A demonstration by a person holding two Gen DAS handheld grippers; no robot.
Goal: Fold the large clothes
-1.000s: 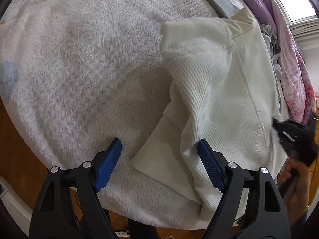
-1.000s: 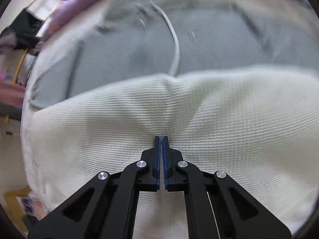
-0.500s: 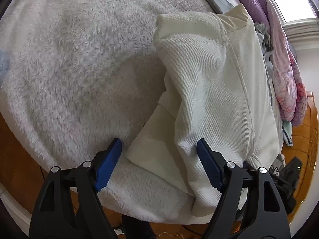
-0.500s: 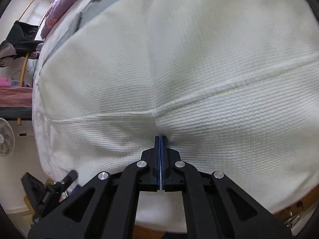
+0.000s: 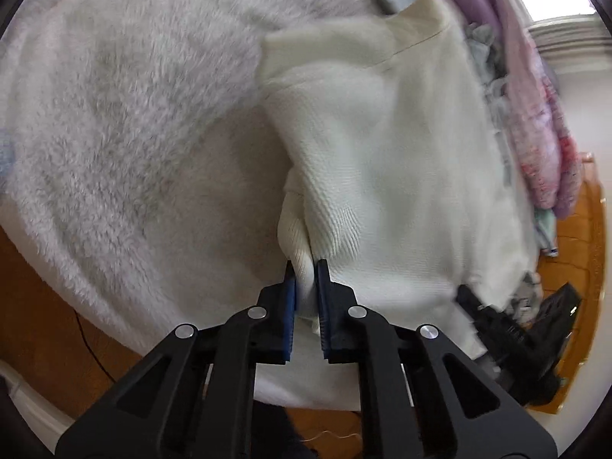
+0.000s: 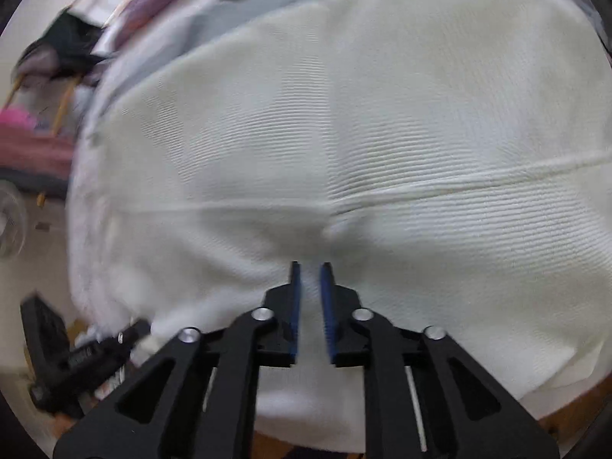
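A cream ribbed garment (image 5: 401, 145) lies partly folded on a fluffy white blanket (image 5: 134, 114). My left gripper (image 5: 305, 267) is shut on a bunched fold at the garment's near left edge, and cloth is pinched between its blue pads (image 5: 291, 294). The right wrist view is filled by the same garment (image 6: 344, 134), with a seam running across it. My right gripper (image 6: 309, 267) hovers over its near part. Its jaws are opening, a narrow gap shows between them, and the pads do not press on cloth. The right gripper's black body (image 5: 516, 336) shows, blurred, at the garment's lower right.
A heap of purple and pink clothes (image 5: 535, 114) lies along the bed's far right. Wooden floor (image 5: 46, 306) shows past the blanket's near edge. A grey sheet (image 6: 267, 4) lies beyond the garment. A fan (image 6: 11, 222) and a chair with dark clothes (image 6: 65, 46) stand at left.
My left gripper went from wide open to shut on the garment's edge fold. My right gripper slid across the garment to its near part, and its shut jaws have parted.
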